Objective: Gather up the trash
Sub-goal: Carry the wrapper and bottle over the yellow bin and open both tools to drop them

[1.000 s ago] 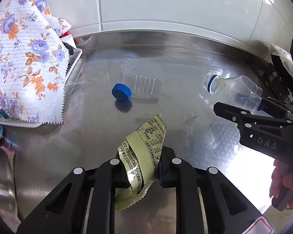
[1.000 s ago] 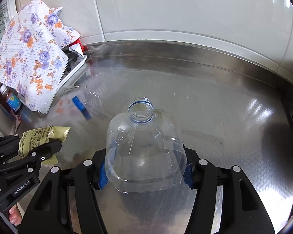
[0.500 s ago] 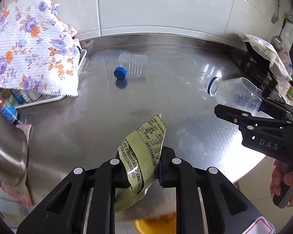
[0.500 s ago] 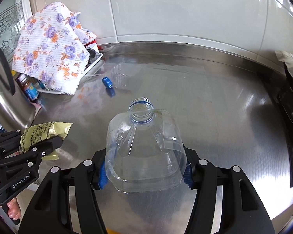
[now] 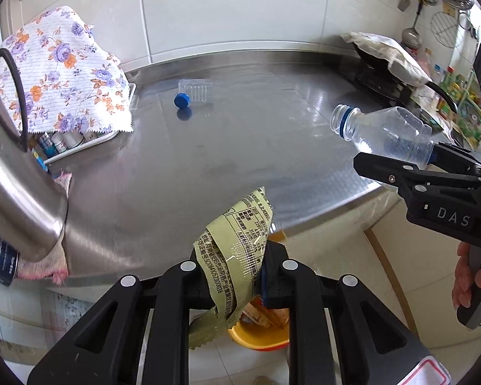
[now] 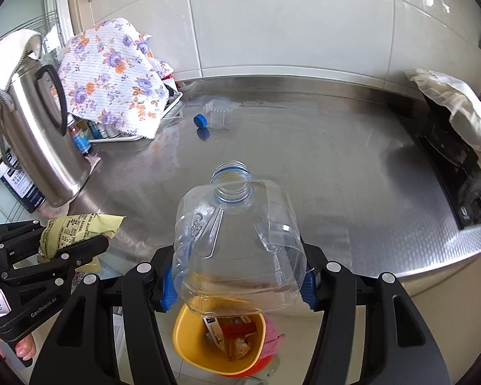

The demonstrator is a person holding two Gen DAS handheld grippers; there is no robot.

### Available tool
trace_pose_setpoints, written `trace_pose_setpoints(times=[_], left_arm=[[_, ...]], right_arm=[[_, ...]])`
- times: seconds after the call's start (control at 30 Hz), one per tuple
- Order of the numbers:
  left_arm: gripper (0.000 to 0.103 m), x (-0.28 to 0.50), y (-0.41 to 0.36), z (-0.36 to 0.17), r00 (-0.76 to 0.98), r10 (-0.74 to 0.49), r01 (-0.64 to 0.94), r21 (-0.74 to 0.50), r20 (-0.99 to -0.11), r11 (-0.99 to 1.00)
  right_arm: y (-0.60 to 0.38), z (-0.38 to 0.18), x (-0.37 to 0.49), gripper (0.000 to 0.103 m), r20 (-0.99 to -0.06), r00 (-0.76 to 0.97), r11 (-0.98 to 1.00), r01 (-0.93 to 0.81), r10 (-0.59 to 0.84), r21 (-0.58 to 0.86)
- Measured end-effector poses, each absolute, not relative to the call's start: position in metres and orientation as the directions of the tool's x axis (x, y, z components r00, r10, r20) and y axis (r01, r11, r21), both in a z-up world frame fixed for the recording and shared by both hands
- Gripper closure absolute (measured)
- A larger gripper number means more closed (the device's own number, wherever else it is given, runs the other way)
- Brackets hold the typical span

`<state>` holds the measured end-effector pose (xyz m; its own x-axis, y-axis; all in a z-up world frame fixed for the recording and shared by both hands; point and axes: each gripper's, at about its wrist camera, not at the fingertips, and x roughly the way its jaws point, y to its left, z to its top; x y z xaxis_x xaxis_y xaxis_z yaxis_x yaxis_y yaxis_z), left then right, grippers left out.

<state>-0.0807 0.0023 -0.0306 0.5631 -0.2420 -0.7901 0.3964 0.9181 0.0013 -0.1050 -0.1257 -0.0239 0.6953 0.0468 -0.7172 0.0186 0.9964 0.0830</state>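
Right wrist view shows the right gripper (image 6: pixel 237 284) squeezing a light, bendy, slippery empty bottle (image 6: pixel 237 240) low on its body, while the left gripper (image 5: pixel 232 276) pinches a thin, crinkly wrapper (image 5: pixel 237 250).

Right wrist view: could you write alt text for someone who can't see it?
A handheld gripper clamps a clear, capless plastic bottle above a yellow bin on the floor. At left, a second gripper holds a yellow wrapper; behind lies a steel counter.
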Motion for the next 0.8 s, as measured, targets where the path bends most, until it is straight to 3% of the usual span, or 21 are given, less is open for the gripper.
trace_pose_setpoints(times=[0.4, 0.8], left_arm=[[0.084, -0.127, 0.006, -0.062, 0.497, -0.269, 0.437, -0.030, -0.825, 0.899], [0.084, -0.131, -0.011, -0.164, 0.318, -0.232, 0.473, -0.058, -0.919, 0.879]], right_arm=[[-0.114, -0.050, -0.176, 0.043, -0.764, 0.642, 0.997, 0.002, 0.061, 0.081], [-0.118, -0.152, -0.182, 0.043, -0.882, 0.452, 0.991, -0.087, 0.133, 0.105]])
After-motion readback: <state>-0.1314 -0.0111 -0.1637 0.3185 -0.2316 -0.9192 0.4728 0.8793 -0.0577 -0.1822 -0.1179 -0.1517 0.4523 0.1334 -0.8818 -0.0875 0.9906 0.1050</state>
